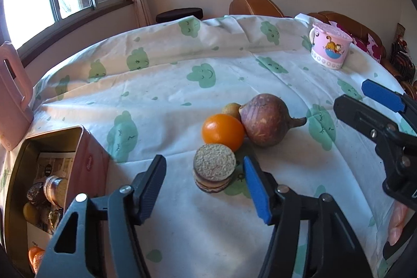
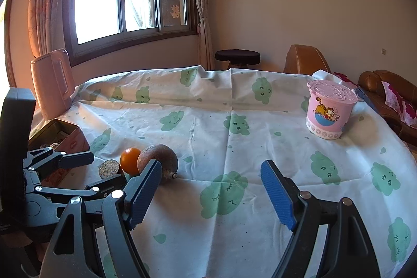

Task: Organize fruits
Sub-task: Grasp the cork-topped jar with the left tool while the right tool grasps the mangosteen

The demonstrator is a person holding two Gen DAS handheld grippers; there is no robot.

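Note:
An orange (image 1: 222,131), a brown-purple round fruit with a stem (image 1: 265,119), a small yellowish fruit (image 1: 232,110) behind them and a round burger-like piece (image 1: 214,168) lie together on the cloud-print tablecloth (image 1: 161,95). My left gripper (image 1: 206,188) is open, its jaws standing either side of the burger-like piece, just short of it. My right gripper (image 2: 211,193) is open and empty, right of the fruits; it also shows in the left wrist view (image 1: 365,98). The orange (image 2: 130,160) and brown fruit (image 2: 159,159) show in the right wrist view.
An open pink tin box (image 1: 49,173) holding several items stands at the left. A pink jug (image 2: 52,82) stands behind it. A pink lidded cartoon cup (image 2: 329,108) stands at the far right. Brown sofa (image 2: 378,87) and a stool (image 2: 237,56) lie beyond the table.

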